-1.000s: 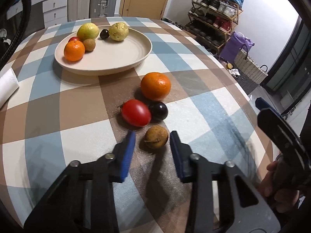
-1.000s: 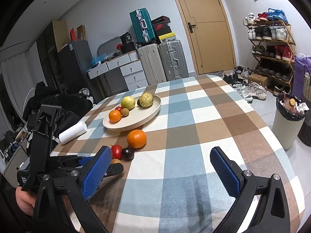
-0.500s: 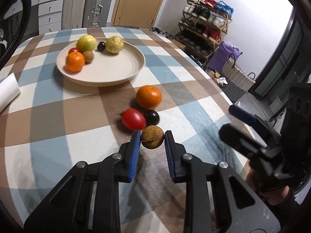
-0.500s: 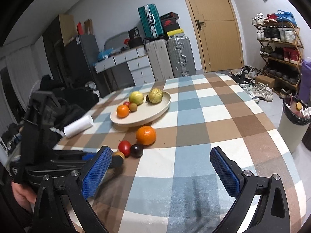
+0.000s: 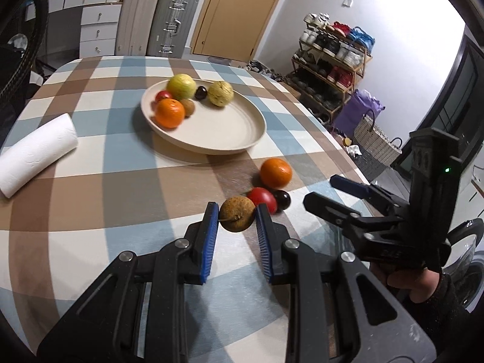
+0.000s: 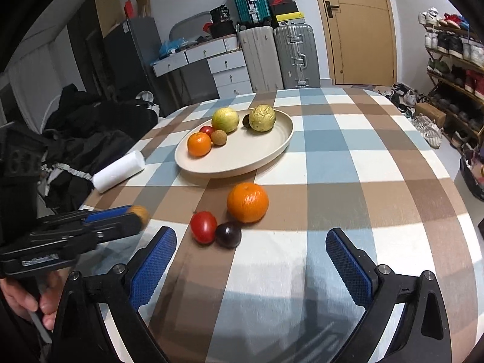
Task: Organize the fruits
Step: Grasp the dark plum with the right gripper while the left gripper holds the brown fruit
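Place: a lived-in home room.
Furniture: checked-cloth table (image 6: 348, 157), white drawers (image 6: 227, 69), wooden door (image 6: 360, 27).
Clutter: stacked suitcases (image 6: 278, 54), shoe rack (image 5: 332, 57), wicker basket (image 5: 375, 139).

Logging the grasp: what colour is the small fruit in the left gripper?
Brown, a longan-like fruit; clearest in the left wrist view.

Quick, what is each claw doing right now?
Left gripper: closed on the small brown fruit.
Right gripper: open, holding nothing.
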`<control>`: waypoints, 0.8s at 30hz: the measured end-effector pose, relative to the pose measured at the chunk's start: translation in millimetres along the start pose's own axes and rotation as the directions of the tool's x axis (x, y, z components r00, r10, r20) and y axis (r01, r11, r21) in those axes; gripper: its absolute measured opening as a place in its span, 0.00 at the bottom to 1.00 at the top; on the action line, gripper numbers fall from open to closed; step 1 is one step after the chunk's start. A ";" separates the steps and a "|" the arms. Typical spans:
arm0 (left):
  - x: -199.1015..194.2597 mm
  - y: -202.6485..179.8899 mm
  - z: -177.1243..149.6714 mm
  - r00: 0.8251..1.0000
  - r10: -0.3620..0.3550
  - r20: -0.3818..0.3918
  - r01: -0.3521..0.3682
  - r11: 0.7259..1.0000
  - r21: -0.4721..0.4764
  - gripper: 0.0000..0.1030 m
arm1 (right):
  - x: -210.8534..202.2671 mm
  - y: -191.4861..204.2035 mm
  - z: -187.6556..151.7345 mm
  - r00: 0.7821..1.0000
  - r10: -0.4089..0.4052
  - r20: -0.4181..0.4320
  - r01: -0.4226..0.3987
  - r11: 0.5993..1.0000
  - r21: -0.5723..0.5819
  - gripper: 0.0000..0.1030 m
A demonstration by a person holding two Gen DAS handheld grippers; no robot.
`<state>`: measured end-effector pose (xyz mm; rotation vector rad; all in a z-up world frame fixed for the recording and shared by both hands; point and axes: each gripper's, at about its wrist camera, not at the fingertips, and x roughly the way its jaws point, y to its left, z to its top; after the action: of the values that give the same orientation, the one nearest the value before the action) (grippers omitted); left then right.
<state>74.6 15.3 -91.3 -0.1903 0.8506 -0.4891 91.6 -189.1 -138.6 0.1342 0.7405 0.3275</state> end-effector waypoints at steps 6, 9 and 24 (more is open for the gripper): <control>-3.7 11.0 -0.6 1.000 -0.008 0.008 0.008 1.000 -0.026 0.22 | 20.7 7.0 3.7 0.998 -0.017 -0.064 0.015 0.999 -0.037 0.75; -3.9 15.3 -1.4 1.000 -0.011 0.009 0.011 0.999 -0.033 0.22 | 29.8 5.1 4.0 0.995 0.009 -0.099 -0.010 1.000 -0.008 0.63; -3.5 22.1 -2.9 1.000 -0.005 0.005 0.005 0.999 -0.052 0.22 | 44.4 -9.7 2.3 0.973 0.179 -0.149 -0.154 0.974 0.165 0.28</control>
<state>77.9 36.4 -98.6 -0.2410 0.8591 -0.4710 126.1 -183.2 -167.5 0.3190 0.9196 0.4456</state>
